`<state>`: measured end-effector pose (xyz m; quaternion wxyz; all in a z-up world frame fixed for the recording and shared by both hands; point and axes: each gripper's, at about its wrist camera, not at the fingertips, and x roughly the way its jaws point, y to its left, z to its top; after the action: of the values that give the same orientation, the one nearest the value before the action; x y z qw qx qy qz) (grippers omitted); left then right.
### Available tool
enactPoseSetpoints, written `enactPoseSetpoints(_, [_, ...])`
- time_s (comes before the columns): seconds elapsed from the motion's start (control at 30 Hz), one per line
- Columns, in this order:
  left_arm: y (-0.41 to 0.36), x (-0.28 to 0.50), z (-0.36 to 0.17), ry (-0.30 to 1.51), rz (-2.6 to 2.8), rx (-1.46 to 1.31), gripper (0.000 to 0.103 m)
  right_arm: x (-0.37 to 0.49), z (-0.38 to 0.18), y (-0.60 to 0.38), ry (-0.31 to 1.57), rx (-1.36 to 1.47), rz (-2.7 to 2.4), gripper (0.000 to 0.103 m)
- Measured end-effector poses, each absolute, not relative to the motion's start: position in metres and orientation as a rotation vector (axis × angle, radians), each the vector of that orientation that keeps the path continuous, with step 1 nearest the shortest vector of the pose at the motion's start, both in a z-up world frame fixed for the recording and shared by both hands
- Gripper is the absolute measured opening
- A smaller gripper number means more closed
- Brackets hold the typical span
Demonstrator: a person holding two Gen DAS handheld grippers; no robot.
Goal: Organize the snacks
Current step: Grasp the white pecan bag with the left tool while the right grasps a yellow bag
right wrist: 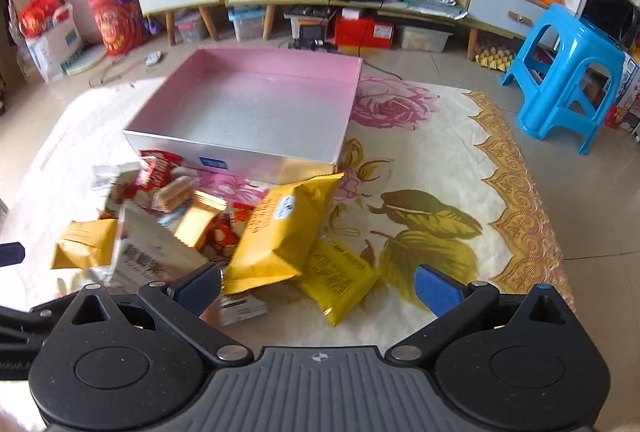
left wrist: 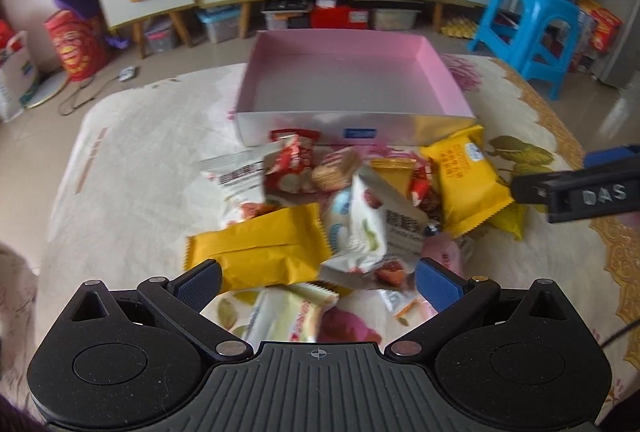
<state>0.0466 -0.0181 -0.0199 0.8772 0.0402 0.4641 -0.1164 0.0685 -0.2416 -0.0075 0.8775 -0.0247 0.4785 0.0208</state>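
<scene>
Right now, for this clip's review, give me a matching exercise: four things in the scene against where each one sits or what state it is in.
Things:
1. pink box
2. large yellow packet
3. blue stool
4. left tool

Places or states:
A. on the floor, off the table to the right
B. open, hovering over the near end of the snack pile
C. beyond the pile, nothing inside
D. leaning on the right side of the pile, over another yellow packet

Pairs: 1-C, 2-D, 3-A, 4-B
</scene>
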Motion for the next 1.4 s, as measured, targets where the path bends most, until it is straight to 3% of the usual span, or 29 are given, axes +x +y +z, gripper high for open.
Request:
enactPoseSetpoints(0.3, [-0.039, 0.064, -0.03, 0.976, -0.321, 0.082, 0.099, 0.098, -0.028, -0.243, 1.062, 0.034, 0.118, 0.089])
enactPoseSetpoints(0.87, [-0.048, 0.083, -0.05, 1.007, -0.363, 0.019, 0.052, 0.12, -0.056, -0.248, 1.096, 0.152, 0.229, 0.06])
enactPoseSetpoints(1.27, [-0.048, 0.083, -0.049, 0.985, -0.372, 0.001, 0.046, 0.124, -0.063, -0.251, 1.049, 0.196, 0.23, 0.055])
enactPoseSetpoints(1.4, [-0.048, 0.081, -0.048, 0.974, -0.37, 0.011, 0.043, 0.122, -0.064, -0.246, 1.029, 0.146, 0.218, 0.038])
